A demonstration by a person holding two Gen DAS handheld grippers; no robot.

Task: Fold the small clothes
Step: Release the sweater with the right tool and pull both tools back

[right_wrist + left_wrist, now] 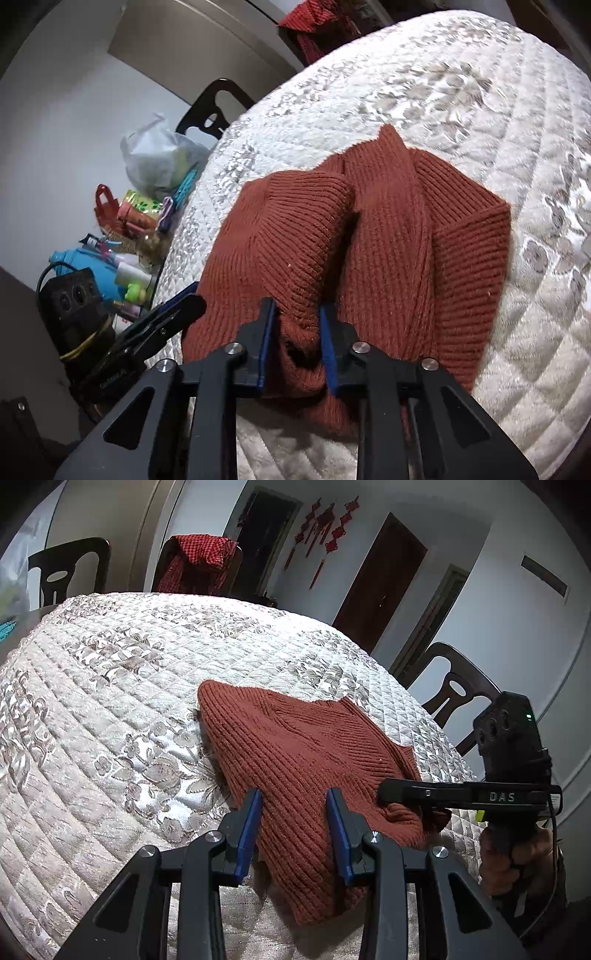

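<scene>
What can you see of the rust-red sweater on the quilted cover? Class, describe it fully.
The sweater is a rust-red ribbed knit, soft and thick. It lies partly folded and bunched on the pale quilted cover, with one ribbed sleeve doubled over its middle. The right gripper has blue pads closed on a bunched fold at the near edge. The left gripper straddles another part of the near edge, its blue pads at either side of the knit. Nothing else touches it.

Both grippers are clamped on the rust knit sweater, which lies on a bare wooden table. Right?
Not quite. The sweater lies on a quilted floral cover, not bare wood; the left wrist view shows it clearly. The rest stands: the left gripper and right gripper both pinch its near edge.
</scene>
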